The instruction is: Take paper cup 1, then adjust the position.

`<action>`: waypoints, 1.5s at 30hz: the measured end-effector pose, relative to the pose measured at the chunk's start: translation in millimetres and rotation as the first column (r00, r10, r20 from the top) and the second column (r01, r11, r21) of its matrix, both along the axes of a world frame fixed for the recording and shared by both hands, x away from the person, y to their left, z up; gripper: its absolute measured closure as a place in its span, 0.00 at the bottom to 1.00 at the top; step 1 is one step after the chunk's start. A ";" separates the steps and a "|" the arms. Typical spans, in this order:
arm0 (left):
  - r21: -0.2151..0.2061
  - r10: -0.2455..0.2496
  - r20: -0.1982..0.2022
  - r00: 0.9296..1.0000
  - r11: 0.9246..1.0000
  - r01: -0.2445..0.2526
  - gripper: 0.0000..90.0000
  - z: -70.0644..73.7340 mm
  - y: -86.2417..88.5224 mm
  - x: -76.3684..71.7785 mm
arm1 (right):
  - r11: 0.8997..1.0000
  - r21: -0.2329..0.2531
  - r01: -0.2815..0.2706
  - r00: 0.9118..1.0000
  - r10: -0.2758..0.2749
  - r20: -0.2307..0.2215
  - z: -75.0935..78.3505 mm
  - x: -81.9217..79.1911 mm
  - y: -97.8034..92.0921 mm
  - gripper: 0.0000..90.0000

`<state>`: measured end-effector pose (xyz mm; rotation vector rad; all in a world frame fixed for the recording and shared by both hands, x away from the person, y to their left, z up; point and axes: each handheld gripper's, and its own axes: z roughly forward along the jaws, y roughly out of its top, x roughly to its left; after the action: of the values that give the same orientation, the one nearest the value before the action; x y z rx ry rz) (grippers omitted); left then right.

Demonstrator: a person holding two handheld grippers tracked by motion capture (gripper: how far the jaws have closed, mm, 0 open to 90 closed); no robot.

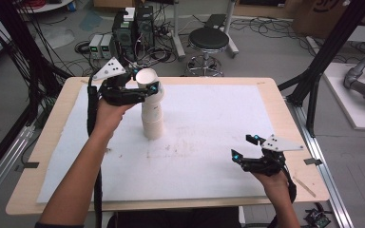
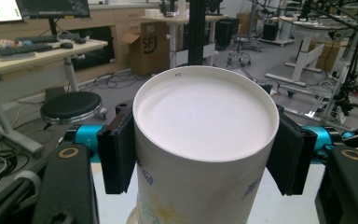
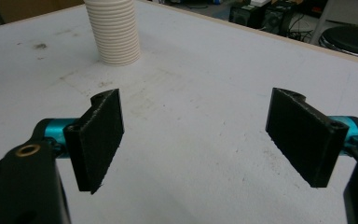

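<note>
The left gripper point(image 1: 145, 90) is clamping the top paper cup point(image 2: 205, 140) of the stack of cups point(image 1: 152, 116) standing upper left of centre on the white mat point(image 1: 209, 142) — both pads are pressing its sides just under the rim. The right gripper point(image 1: 244, 147) is hovering low at the lower right, jaws wide apart — nothing between them.

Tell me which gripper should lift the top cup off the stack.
Left. The left gripper already has its jaws around the top paper cup of the cup stack; the right gripper sits open, far off.
</note>
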<state>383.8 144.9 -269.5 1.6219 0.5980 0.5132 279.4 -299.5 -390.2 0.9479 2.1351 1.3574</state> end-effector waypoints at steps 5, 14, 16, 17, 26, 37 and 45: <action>-0.017 -0.047 0.010 0.999 0.999 0.047 0.39 4.8 -5.0 -9.5 | 1.000 0.004 -0.002 1.000 0.002 0.003 0.9 -0.1 1.0 0.22; -0.036 -0.179 -0.017 0.984 0.983 0.179 0.38 -3.8 -19.5 -32.4 | 0.999 -0.001 -0.040 0.999 0.040 0.000 0.6 1.6 7.3 0.22; -0.023 -0.193 -0.029 0.981 0.981 0.192 0.38 -8.6 -23.2 -36.4 | 0.999 -0.001 -0.044 0.999 0.044 -0.006 0.9 1.5 8.5 0.22; -0.017 -0.199 -0.038 0.979 0.980 0.198 0.38 -12.0 -25.1 -38.3 | 0.999 0.002 -0.049 0.999 0.049 -0.008 1.1 1.5 10.0 0.22; 0.003 -0.231 -0.084 0.969 0.973 0.232 0.38 -38.3 -31.4 -44.6 | 0.993 0.011 -0.115 0.993 0.116 -0.032 3.7 10.5 22.9 0.22; 0.012 -0.251 -0.102 0.963 0.967 0.253 0.38 -55.4 -36.9 -46.9 | 0.984 0.012 -0.178 0.983 0.178 -0.046 11.8 22.4 41.8 0.21; 0.010 -0.277 -0.114 0.954 0.960 0.280 0.38 -65.3 -41.6 -50.3 | 0.966 0.012 -0.258 0.964 0.258 -0.059 13.9 22.6 54.2 0.21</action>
<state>333.5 103.3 -334.9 1.7345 0.4355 0.2235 302.0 -245.4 -376.3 0.7392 2.3684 1.4703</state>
